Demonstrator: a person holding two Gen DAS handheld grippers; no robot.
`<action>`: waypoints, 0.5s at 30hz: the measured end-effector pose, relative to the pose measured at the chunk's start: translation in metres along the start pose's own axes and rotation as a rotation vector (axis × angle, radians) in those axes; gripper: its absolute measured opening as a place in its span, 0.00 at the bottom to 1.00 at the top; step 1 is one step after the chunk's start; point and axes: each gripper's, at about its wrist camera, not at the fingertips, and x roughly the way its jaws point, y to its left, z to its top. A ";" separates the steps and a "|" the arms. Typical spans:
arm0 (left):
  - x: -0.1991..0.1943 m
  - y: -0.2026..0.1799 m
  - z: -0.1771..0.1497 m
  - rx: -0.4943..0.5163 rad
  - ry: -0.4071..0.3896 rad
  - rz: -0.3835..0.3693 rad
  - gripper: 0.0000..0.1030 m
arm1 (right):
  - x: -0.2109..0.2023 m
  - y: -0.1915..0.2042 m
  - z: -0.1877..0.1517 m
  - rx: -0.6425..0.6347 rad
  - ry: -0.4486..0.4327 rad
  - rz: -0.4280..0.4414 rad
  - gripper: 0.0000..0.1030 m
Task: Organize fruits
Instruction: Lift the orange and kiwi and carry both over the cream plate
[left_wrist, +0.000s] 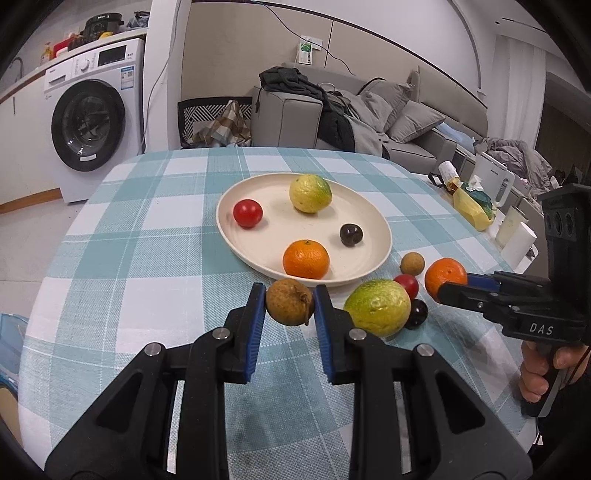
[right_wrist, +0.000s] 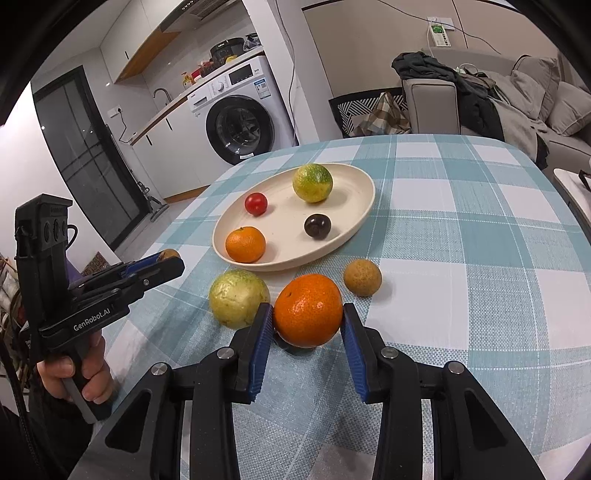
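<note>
Two fisheye cameras on my grippers, both looking forward over the same table.

My left wrist camera sits behind the black left gripper with blue pads (left_wrist: 290, 301), close and a little above the teal and white checked tablecloth (left_wrist: 147, 240), facing the round cream plate (left_wrist: 373, 254) and the grey sofa (left_wrist: 288, 118) behind. My right wrist camera looks along the black right gripper (right_wrist: 308, 319) from the other side, turned more toward the white washing machine (right_wrist: 240, 110). Both views share the plate (right_wrist: 354, 221), the tablecloth (right_wrist: 461, 240), the machine (left_wrist: 92, 122), and each one shows the other gripper at its edge.
</note>
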 end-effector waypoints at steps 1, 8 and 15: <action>0.000 0.000 0.001 -0.001 -0.004 0.003 0.23 | 0.000 0.000 0.001 0.000 -0.002 0.002 0.37; 0.002 0.003 0.007 -0.009 -0.022 0.026 0.23 | 0.003 0.007 0.008 -0.005 -0.023 0.020 0.37; 0.013 0.002 0.012 -0.010 -0.028 0.037 0.23 | 0.008 0.016 0.019 -0.021 -0.034 0.046 0.37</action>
